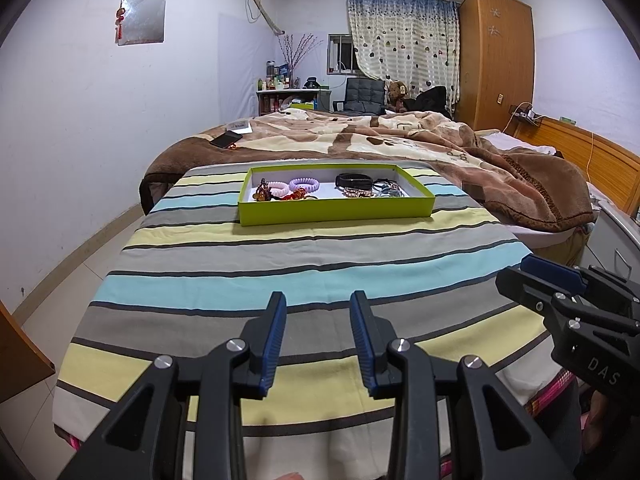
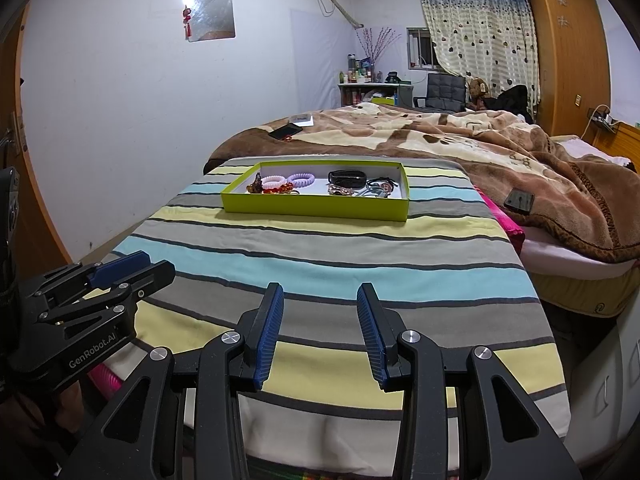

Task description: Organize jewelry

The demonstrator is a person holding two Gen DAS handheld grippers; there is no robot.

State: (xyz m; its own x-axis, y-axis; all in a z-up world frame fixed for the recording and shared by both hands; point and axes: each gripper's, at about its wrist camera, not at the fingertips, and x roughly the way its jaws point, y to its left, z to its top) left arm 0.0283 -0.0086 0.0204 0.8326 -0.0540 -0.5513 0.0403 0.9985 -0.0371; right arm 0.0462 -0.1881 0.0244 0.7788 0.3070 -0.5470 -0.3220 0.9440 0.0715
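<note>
One green tray [image 1: 336, 211] w/ two pale spiral hair ties [image 1: 305, 184], one black band [image 1: 353, 180]; two phones [image 2: 285, 131].

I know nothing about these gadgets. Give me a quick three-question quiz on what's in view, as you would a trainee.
1. True or false: the left gripper holds a bracelet.
2. The tray is: A red, B green, C white.
3. Fill in: the tray sits on a ____ cloth.

Key: 1 false, both it and the right gripper are open and hold nothing; 2 B; 3 striped.
</note>
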